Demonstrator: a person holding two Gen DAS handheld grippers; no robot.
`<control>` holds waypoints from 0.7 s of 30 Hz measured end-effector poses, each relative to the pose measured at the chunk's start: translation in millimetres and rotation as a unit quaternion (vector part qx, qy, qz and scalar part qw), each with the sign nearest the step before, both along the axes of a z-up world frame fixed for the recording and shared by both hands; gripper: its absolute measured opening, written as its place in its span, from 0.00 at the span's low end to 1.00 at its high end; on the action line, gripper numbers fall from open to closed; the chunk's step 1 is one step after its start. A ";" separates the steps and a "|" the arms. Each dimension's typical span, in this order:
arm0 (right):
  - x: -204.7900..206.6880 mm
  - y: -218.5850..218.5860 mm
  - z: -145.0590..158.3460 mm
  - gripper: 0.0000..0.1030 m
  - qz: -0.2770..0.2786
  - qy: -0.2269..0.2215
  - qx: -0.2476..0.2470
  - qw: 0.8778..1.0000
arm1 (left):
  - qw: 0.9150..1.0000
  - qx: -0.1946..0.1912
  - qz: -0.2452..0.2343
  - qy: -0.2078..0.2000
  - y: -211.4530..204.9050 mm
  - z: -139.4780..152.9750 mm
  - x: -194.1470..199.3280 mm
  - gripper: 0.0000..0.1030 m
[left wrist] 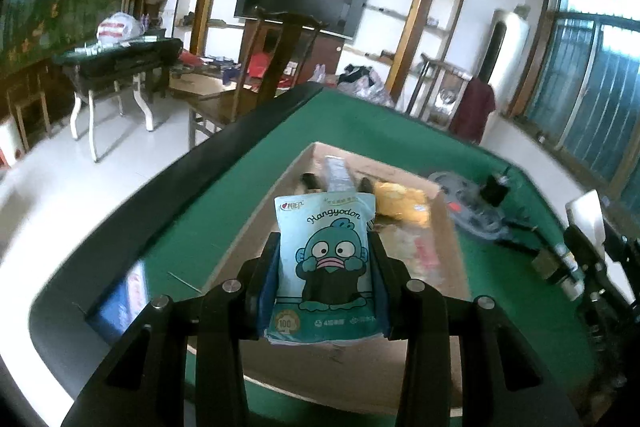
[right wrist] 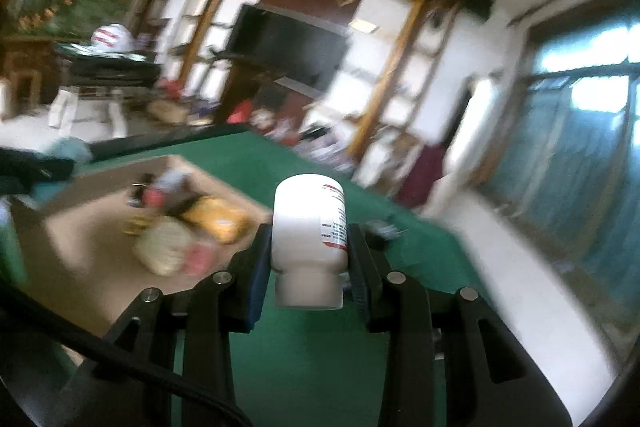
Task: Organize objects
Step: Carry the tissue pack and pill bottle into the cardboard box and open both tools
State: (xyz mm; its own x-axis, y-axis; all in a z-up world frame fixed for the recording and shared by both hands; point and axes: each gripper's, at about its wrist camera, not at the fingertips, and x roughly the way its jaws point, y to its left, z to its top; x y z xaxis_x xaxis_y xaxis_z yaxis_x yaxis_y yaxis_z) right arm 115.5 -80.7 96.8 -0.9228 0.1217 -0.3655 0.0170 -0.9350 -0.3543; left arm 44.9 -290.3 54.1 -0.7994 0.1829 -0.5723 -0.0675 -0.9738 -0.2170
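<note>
My left gripper is shut on a light-blue tissue pack with a cartoon fish and the word "Hangyodon". It holds the pack above an open cardboard box on the green table. The box holds a yellow packet and other items. My right gripper is shut on a white pill bottle, held upside down above the green table, right of the box. The right wrist view is blurred by motion.
The green table has a black raised rim. A grey roll-like object, a black tool and small bottles lie right of the box. A wooden chair stands behind the table.
</note>
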 end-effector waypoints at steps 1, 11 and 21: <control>-8.9 0.3 1.6 0.32 0.018 -0.028 -0.032 0.999 | 1.000 -0.007 -0.001 -0.006 -0.4 -0.9 -4.5 0.34; -113.6 -5.6 -38.2 0.33 0.124 -0.275 -0.278 0.912 | 0.989 -0.085 -0.028 -0.118 8.4 -28.7 -66.0 0.34; -140.8 -22.7 -70.0 0.33 0.127 -0.334 -0.306 0.882 | 0.983 -0.077 -0.034 -0.163 11.8 -43.3 -103.7 0.40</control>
State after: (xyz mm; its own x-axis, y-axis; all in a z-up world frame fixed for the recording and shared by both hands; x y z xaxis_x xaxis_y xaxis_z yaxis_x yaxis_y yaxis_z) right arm -25.3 -103.4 26.8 -0.4460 -0.4671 -0.7635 0.2667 -0.8836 0.3848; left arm -58.8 -278.5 10.8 -0.5574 0.1218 -0.8212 -0.0855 -0.9923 -0.0892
